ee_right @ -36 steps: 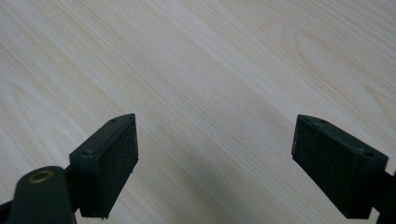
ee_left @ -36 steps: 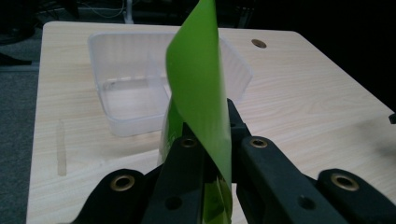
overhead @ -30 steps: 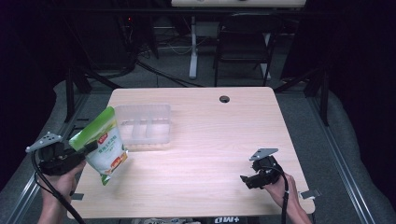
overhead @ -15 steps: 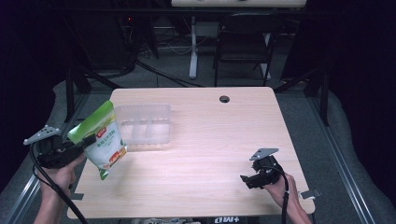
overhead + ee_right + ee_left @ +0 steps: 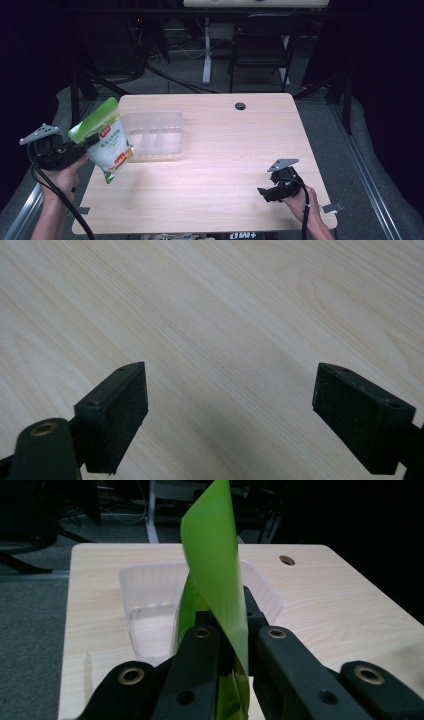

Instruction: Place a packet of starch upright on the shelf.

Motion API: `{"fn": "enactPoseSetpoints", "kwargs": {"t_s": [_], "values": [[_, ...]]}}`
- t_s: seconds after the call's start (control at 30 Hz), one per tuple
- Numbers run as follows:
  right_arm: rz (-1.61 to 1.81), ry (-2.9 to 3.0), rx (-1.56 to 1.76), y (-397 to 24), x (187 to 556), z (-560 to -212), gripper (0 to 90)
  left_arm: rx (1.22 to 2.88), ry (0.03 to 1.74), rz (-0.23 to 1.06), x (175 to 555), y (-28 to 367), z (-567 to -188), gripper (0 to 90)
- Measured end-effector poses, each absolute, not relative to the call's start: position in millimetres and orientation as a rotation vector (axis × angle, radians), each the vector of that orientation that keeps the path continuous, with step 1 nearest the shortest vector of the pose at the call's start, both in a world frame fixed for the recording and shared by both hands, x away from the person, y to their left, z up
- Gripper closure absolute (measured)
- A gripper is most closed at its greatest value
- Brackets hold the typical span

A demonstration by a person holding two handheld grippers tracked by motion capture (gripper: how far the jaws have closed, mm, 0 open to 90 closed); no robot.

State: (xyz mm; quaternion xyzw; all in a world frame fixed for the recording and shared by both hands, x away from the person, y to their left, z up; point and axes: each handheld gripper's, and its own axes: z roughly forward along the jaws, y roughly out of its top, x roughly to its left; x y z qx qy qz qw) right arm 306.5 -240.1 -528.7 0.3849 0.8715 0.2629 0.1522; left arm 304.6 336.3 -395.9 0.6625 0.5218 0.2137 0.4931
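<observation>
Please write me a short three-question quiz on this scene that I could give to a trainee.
1. True or false: the left gripper is shut on the green pouch.
2. What stands on the table just behind the pouch? A) a metal bowl B) a clear plastic container C) a cardboard box
3. Fill in: the right gripper hangs over bare wood with its jaws ____.

Key
1. True: its jaws pinch the pouch's green edge and hold it clear of the table.
2. B: the clear plastic container.
3. Open: nothing is between them.
</observation>
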Motion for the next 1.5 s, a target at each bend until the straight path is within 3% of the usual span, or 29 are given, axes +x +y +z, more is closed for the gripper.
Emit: {"fn": "enactPoseSetpoints", "kwargs": {"t_s": [1.5], "values": [[0.747, 2.505, 1.107, -241.4, 307.5, -529.0, 14.0, 1.466, 1.315, 0.62, 378.6, 330.1, -404.9, 89.8]]}}
